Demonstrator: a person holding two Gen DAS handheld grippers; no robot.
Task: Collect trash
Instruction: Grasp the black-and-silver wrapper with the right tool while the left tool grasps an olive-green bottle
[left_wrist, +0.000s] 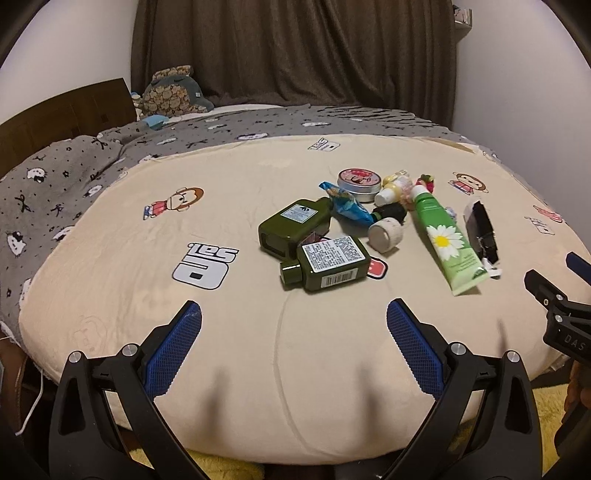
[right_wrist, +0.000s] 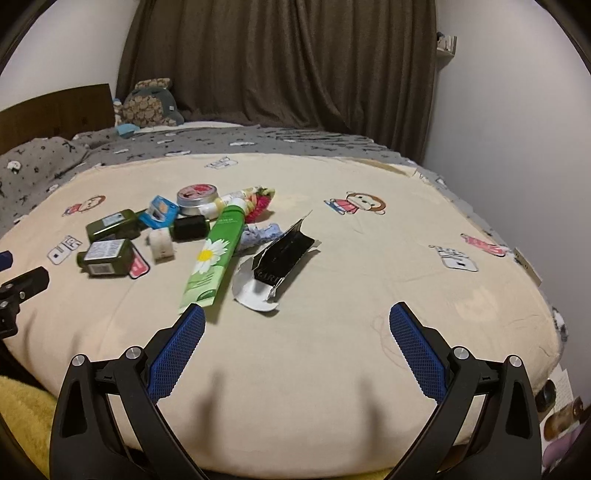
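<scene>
A pile of items lies on a cream cartoon-print blanket (left_wrist: 229, 362). It holds two dark green bottles (left_wrist: 327, 264) (left_wrist: 291, 223), a green daisy tube (left_wrist: 441, 236), a torn black and silver wrapper (left_wrist: 482, 232), a blue wrapper (left_wrist: 347, 206), a round pink-lidded tin (left_wrist: 359, 183) and a white cap (left_wrist: 384, 233). My left gripper (left_wrist: 293, 314) is open and empty, short of the bottles. My right gripper (right_wrist: 297, 317) is open and empty, just short of the torn wrapper (right_wrist: 277, 258) and the tube (right_wrist: 214, 254).
The blanket (right_wrist: 369, 332) covers a bed with grey patterned bedding (left_wrist: 74, 173). A plush toy (left_wrist: 173, 92) and a wooden headboard (left_wrist: 62, 118) stand at the far left. A brown curtain (left_wrist: 295, 51) hangs behind. A yellow rug (right_wrist: 22, 417) lies below the bed edge.
</scene>
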